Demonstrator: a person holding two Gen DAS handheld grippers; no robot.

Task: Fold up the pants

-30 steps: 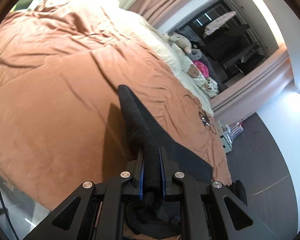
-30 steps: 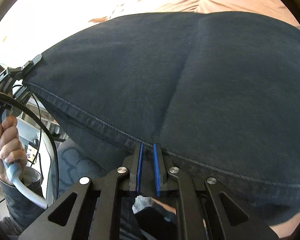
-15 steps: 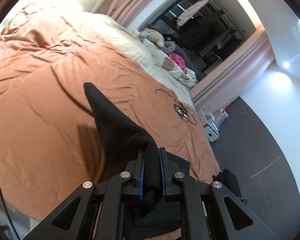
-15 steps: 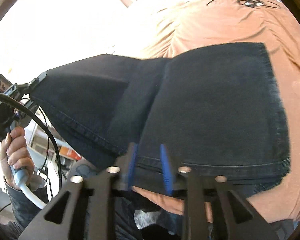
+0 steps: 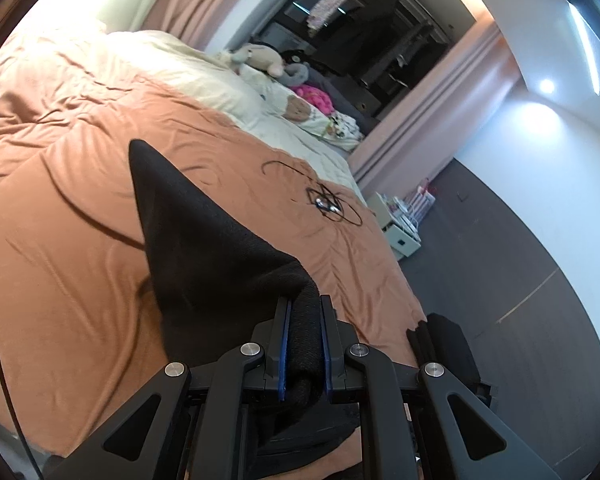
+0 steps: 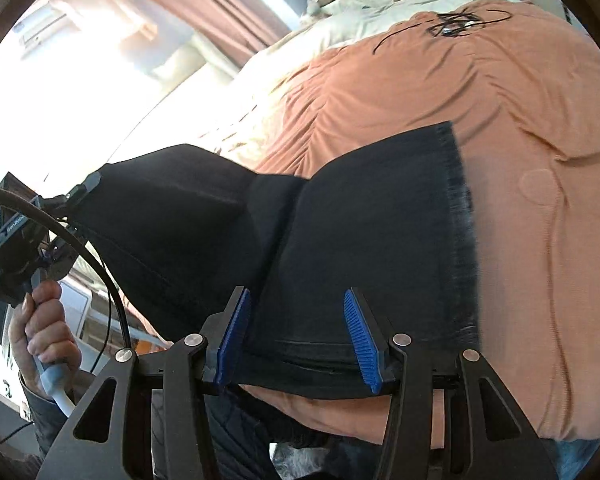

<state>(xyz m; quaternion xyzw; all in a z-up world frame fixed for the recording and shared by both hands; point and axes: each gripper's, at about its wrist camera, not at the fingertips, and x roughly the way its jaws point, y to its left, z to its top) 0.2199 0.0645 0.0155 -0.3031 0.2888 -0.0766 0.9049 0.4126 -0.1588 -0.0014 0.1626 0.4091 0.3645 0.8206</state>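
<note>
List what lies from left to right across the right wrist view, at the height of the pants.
Hand on the left gripper's handle → left gripper clamping the pants' corner → black pants → bare orange bedspread.

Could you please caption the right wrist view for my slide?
Right gripper, just opened, above dark pants on the orange bedspread.

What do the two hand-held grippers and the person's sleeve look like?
Each hand-held gripper, left and right, has black angular linkage arms with silver bolts and blue ribbed pads. A black cable loops from the left one, whose handle is pale grey-blue. The sleeve is dark.
</note>
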